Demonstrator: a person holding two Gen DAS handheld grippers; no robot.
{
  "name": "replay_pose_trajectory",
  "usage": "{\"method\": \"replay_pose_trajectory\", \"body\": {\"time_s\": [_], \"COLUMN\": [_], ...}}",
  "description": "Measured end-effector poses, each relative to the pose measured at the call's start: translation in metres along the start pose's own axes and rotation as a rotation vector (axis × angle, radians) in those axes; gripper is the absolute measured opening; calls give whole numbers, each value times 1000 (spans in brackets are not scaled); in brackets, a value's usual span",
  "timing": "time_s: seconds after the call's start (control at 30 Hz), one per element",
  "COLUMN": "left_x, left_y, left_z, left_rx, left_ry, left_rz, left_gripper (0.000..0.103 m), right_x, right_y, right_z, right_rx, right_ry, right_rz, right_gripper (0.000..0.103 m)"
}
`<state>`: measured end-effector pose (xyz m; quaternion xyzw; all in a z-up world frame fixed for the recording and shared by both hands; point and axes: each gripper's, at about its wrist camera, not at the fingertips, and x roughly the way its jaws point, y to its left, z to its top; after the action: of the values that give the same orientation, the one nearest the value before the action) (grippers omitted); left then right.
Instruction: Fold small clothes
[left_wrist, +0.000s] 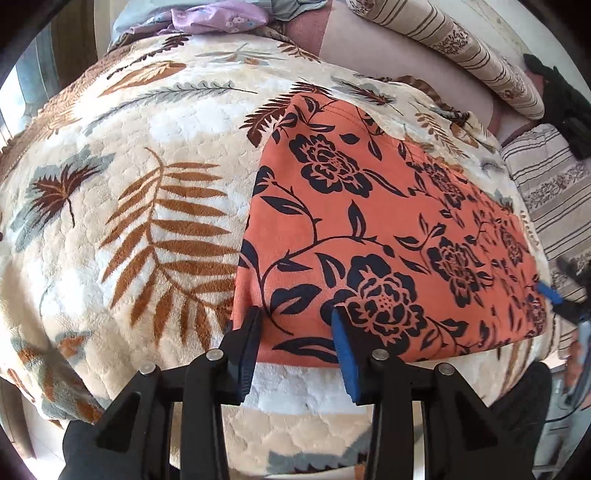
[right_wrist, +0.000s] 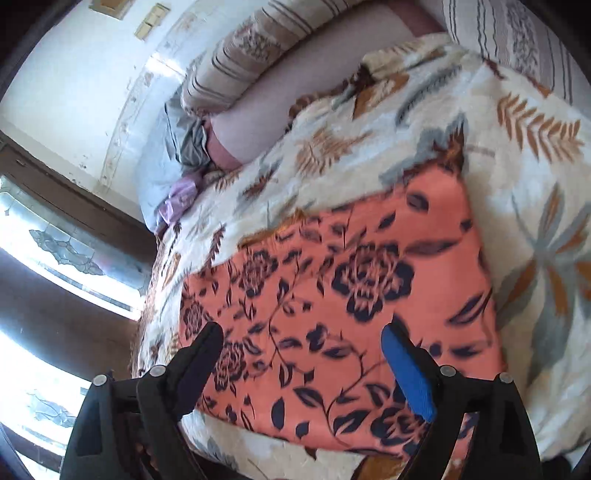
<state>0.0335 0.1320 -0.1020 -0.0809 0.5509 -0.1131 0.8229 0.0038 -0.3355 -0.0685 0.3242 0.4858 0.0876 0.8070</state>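
An orange garment with a dark floral print (left_wrist: 373, 236) lies flat and folded on a cream leaf-patterned blanket (left_wrist: 122, 206). My left gripper (left_wrist: 295, 321) is open, its fingertips over the garment's near left corner, holding nothing. The right gripper's blue fingertip (left_wrist: 550, 291) shows at the garment's right edge. In the right wrist view the same garment (right_wrist: 343, 306) lies under my right gripper (right_wrist: 303, 336), which is open wide just above the cloth and holds nothing.
Striped bolster cushions (left_wrist: 454, 48) and a pink mattress strip (left_wrist: 399, 59) lie beyond the blanket. A pile of lilac and grey clothes (left_wrist: 218, 14) sits at the far edge. A dark item (left_wrist: 561, 107) lies far right. A window (right_wrist: 55, 266) is left of the bed.
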Motion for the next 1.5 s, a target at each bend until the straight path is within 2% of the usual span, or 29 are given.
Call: {"method": "replay_pose_trajectory", "body": {"time_s": [0.07, 0.13, 0.2, 0.27, 0.3, 0.37, 0.4, 0.43, 0.47, 0.53, 0.6, 0.7, 0.8, 0.9, 0.93, 1.03, 1.13, 1.2, 1.23, 1.37, 1.5], "left_x": [-11, -17, -9, 17, 34, 64, 80, 94, 102, 106, 101, 84, 62, 32, 23, 7, 2, 0, 1, 11, 19], "left_y": [2, 2, 6, 10, 12, 15, 19, 25, 32, 45, 48, 45, 43, 35, 26, -6, -31, -41, -45, -73, -100], "left_z": [14, 38, 71, 110, 128, 155, 165, 172, 177, 180, 179, 172, 158, 137, 127, 95, 63, 44, 36, 19, 16], "left_rx": [10, 27, -2, -41, -62, -100, -131, -170, -207, -300, -335, -307, -275, -224, -193, -73, 3, 7, 4, 65, 112], "left_ry": [-37, -92, -117, -80, -53, 20, 63, 92, 92, 59, 36, -27, -66, -120, -140, -148, -108, -106, -107, -81, -88], "left_rz": [-18, -19, -65, -120, -106, -103, -120, -94, -72, -96, -92, -2, 18, 16, 24, 59, 106, 102, 97, 83, 61], "left_gripper": [42, 61, 68, 68, 68, 59, 41, 33, 33, 33, 33, 36, 39, 61, 66, 73, 74, 74, 74, 74, 74], "right_x": [18, 20, 20, 22, 19, 20, 19, 18, 15, 13, 13, 12, 4, 8, 14, 36, 31, 8, -3, -39, -48], "right_y": [-12, -14, -13, -15, -16, -16, -17, -18, -20, -22, -23, -24, -18, -25, -33, -75, -95, -75, -63, -30, -43], "right_z": [-13, -16, -16, -16, -18, -18, -18, -18, -19, -20, -19, -12, 10, 44, 58, 94, 99, 88, 76, -8, -93], "right_rx": [31, 21, 11, 11, 11, 7, 6, 4, 3, 10, 22, 72, 91, 121, 153, 291, 447, 391, 343, 265, 388], "right_ry": [44, 22, 29, 34, 35, 33, 31, 28, 26, 22, 24, 50, 16, -44, -57, -89, -147, -180, -177, -113, -79], "right_rz": [-51, -38, -39, -35, -31, -21, -14, -8, -1, 9, 13, 16, 79, 101, 108, 88, 127, 90, 98, 138, 158], "right_gripper": [90, 90, 90, 90, 90, 90, 90, 90, 90, 90, 90, 90, 91, 91, 91, 90, 89, 89, 89, 89, 90]}}
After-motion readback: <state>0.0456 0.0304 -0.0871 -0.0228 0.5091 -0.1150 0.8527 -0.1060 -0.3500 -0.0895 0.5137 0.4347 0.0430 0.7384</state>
